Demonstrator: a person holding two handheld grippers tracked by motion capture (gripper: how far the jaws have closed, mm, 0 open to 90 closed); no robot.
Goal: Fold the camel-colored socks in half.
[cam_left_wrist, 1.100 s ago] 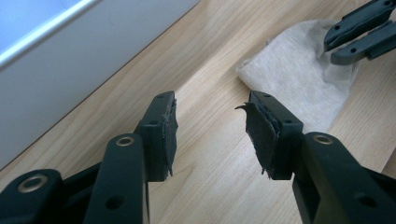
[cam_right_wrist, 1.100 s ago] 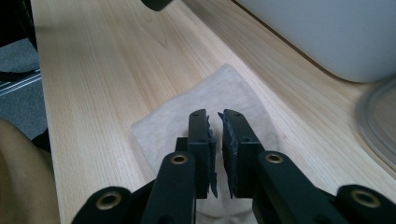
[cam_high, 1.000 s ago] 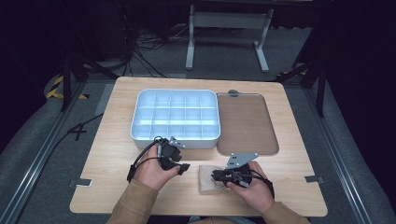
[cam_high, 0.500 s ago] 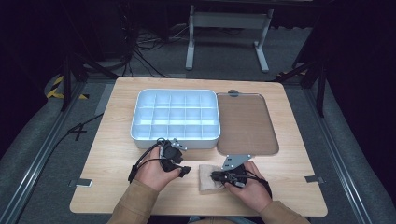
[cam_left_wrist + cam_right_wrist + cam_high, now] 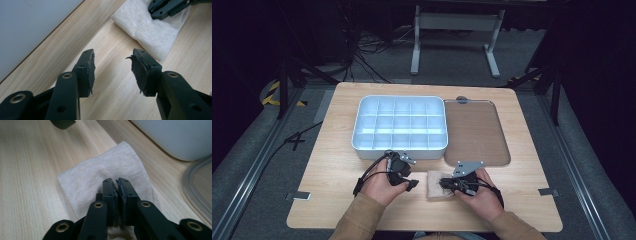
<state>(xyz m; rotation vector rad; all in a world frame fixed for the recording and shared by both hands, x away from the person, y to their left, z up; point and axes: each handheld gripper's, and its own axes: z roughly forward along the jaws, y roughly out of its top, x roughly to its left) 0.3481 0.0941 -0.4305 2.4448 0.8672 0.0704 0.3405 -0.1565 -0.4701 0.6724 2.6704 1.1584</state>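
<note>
In the high view both forearms enter from the bottom edge, in tan sleeves, with the hands close together near the table's (image 5: 327,165) front edge. The left hand (image 5: 379,186) sits at lower centre-left, holding the left gripper (image 5: 411,185) pointed toward the right of the frame. The right hand (image 5: 482,192) sits at lower centre-right, and the right gripper (image 5: 444,183) points left, over the cloth (image 5: 434,187).

In the left gripper view the left gripper (image 5: 112,68) is released: its jaws stand well apart over bare wood, with the worn pad linings frayed at their edges. The cloth (image 5: 150,32) lies in the upper right of that frame, with the other gripper resting on it at the top edge.

In the right gripper view the right gripper (image 5: 116,185) has its jaws drawn nearly together, low over the cloth (image 5: 100,172). Whether fabric is pinched between them cannot be told; the tips hide that spot.

The cloth is a small, pale beige, folded rectangle with a soft knit texture, lying flat on the wood at lower centre of the high view. The hands cover much of it there.

Behind it, a white divided bin (image 5: 399,125) sits at centre frame, and a clear lid (image 5: 474,130) lies just right of it.
</note>
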